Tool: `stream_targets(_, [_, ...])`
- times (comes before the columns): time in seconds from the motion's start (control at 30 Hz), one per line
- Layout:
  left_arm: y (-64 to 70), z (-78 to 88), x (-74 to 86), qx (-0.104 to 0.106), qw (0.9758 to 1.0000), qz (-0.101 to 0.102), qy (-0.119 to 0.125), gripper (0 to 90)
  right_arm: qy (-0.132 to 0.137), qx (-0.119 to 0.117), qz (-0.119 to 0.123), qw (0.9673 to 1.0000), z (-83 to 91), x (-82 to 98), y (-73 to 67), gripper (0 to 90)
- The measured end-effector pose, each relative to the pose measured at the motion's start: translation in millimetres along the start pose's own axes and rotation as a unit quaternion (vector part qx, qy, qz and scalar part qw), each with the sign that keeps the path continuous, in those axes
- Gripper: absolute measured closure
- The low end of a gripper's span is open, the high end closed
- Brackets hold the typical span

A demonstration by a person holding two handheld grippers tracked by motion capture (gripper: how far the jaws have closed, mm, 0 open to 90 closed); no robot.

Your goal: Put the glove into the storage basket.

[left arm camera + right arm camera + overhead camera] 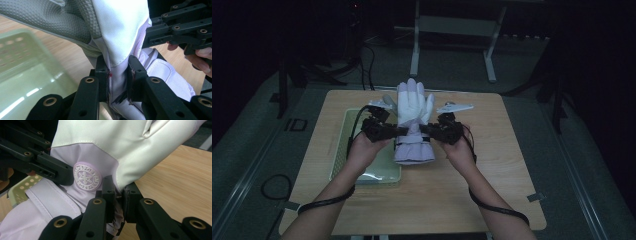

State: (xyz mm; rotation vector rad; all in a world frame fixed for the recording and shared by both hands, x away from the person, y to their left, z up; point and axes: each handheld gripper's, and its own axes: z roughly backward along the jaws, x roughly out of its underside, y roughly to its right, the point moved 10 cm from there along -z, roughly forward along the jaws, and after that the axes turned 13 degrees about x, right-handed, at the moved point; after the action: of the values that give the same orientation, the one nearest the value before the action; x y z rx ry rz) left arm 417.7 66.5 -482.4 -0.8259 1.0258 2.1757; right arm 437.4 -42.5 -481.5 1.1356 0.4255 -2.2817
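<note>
- Both forearms reach in from the near edge, angled inward, cables looping off the wrists.
- Left hand (362,147) wraps the left gripper (398,131), which points right; its jaws are pinched tight on fabric at the glove (413,107) wrist.
- Right hand (458,149) holds the right gripper (426,129) pointing left, jaws clamped on the opposite side of that wrist.

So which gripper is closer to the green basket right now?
Left. The left gripper, shut on the glove at its wrist, hangs over the green basket's right edge. The right gripper pinches the glove's opposite side, over bare table beyond the basket.
</note>
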Motion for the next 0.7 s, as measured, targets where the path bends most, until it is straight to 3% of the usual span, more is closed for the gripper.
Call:
stream_targets(0.57, [-56.1, 69.4, 46.6, -0.030, 0.9987, 0.038, 0.016, 74.8, -0.021, -0.037, 0.014, 0.9990, -63.0, -14.7, -79.5, 82.1])
stream_targets(0.7, [-64.7, 71.6, 56.1, -0.031, 0.9980, 0.048, 0.028, 74.7, -0.020, -0.028, 0.015, 0.9993, -72.4, -13.7, -90.9, 82.1])
